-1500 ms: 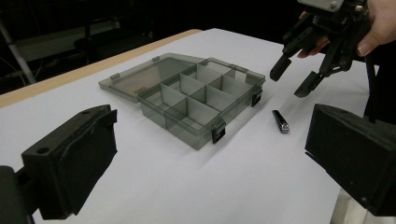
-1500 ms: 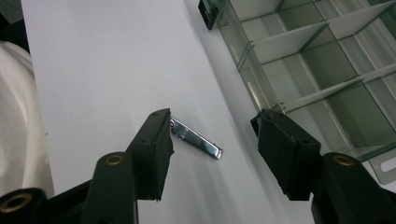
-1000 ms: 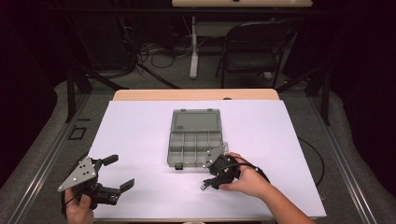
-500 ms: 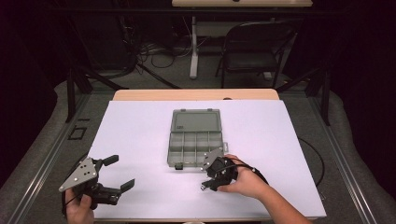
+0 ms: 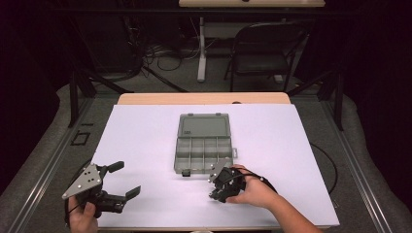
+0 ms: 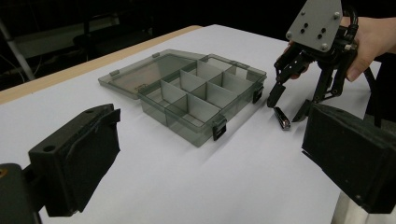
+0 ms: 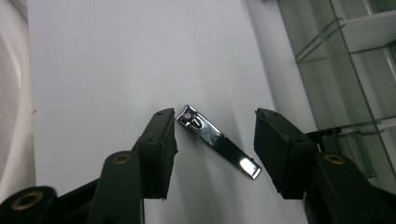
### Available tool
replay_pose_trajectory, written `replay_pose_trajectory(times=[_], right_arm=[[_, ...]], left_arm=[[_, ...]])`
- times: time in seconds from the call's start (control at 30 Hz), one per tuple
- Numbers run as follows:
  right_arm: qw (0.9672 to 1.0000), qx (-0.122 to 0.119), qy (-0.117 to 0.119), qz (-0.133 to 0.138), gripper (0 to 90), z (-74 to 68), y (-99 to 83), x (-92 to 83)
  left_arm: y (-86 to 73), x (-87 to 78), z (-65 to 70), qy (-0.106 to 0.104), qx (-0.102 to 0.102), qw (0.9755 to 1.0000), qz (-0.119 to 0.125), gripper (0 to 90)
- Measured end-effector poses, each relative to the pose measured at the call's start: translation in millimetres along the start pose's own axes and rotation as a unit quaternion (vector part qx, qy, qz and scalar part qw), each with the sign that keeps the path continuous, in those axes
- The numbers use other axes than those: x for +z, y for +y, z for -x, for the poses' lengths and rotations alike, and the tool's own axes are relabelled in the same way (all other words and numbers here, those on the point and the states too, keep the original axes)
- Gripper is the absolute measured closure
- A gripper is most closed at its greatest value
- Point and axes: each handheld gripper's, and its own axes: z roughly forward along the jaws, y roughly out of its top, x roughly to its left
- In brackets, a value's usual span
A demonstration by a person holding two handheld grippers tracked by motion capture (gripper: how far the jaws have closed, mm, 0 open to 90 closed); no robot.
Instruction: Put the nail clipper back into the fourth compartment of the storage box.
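Straddling clipper (image 7: 217, 142) with right hand-held gripper (image 7: 212, 147), jaws open, not touching.
Clipper's long axis runs 10-to-4 between pads; left hand-held gripper (image 5: 124, 179) open, far.

Metal nail clipper (image 7: 218, 141) lying flat on white table cover (image 7: 102, 70), slantwise between right gripper (image 7: 215, 144) jaws; both pads apart from it, jaws parted. Clear compartment box (image 7: 350, 60) at right edge.

Dark room, light falls mainly on the desk (image 5: 145, 126), white top with a wood strip along its far edge. Grey carpet (image 5: 43, 160) around it. Black folding chair (image 5: 265, 53) and tangled cables (image 5: 160, 51) beyond the far edge.
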Motion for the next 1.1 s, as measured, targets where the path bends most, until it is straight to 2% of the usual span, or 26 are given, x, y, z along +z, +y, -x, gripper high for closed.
replay_pose_trajectory(times=[0.37,0.77,1.1], right_arm=[[0.9998,-0.01,0.006,-0.015,53.9,0.7,-0.7,5.7],[0.9994,-0.012,0.023,-0.022,55.8,4.4,-3.2,6.0],[0.9991,-0.009,0.033,-0.025,62.8,5.1,-3.2,6.0]], left_arm=[[-0.2,0.0,-0.1,0.001,0.0,1.0,0.0,4.0],[-1.0,0.4,-0.5,-0.001,-0.002,1.0,0.0,4.8],[-1.2,0.8,-1.0,-0.001,-0.004,1.0,0.001,5.8]])
